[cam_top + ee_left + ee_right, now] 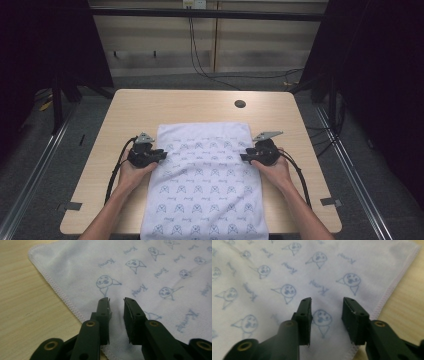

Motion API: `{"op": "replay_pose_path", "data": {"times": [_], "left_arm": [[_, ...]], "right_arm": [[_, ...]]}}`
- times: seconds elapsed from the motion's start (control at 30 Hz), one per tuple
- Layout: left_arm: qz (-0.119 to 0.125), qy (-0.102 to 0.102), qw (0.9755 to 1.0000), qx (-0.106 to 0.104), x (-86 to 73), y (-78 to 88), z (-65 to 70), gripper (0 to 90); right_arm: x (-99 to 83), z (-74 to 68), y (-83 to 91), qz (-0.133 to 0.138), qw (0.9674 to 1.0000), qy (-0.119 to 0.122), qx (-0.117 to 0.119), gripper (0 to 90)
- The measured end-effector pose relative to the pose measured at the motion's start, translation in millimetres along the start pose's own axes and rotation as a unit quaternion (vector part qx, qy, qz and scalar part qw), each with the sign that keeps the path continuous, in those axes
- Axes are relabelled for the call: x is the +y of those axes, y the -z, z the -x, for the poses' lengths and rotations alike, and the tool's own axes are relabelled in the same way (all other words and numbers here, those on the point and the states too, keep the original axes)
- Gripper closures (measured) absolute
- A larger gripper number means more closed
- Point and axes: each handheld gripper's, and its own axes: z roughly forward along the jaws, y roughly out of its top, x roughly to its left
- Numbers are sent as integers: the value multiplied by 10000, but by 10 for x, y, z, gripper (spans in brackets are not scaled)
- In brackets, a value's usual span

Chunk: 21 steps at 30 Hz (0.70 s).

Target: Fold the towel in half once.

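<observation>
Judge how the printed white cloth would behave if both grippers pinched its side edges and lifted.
The cloth lies flat and drapes over the table's near edge, so it would probably sag between the left gripper and right gripper. It looks thin with a stitched hem, so likely light. Its soft weave probably grips well.

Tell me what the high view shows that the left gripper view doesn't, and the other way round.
High view alone: both hands and forearms, the right gripper at the cloth's right edge, the whole table with a round hole near its far edge, and the floor around it.

Left gripper view alone: the stitched hem, the printed faces and words close up, and the gap between its black jaws.

Both: the white printed cloth, the wooden tabletop, and the left gripper over the cloth's left edge.
</observation>
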Motion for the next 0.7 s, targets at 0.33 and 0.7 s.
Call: {"op": "replay_pose_path", "data": {"times": [0.33, 0.7], "left_arm": [[-98, -128, 9992, -359, -130, 145, 49, 880], [-307, -270, 9953, -882, -416, 442, 461, 879]], "right_arm": [[-78, -106, 114, -199, 9997, 80, 147, 869], [-444, -434, 474, -293, 9973, 181, 645, 868]]}}
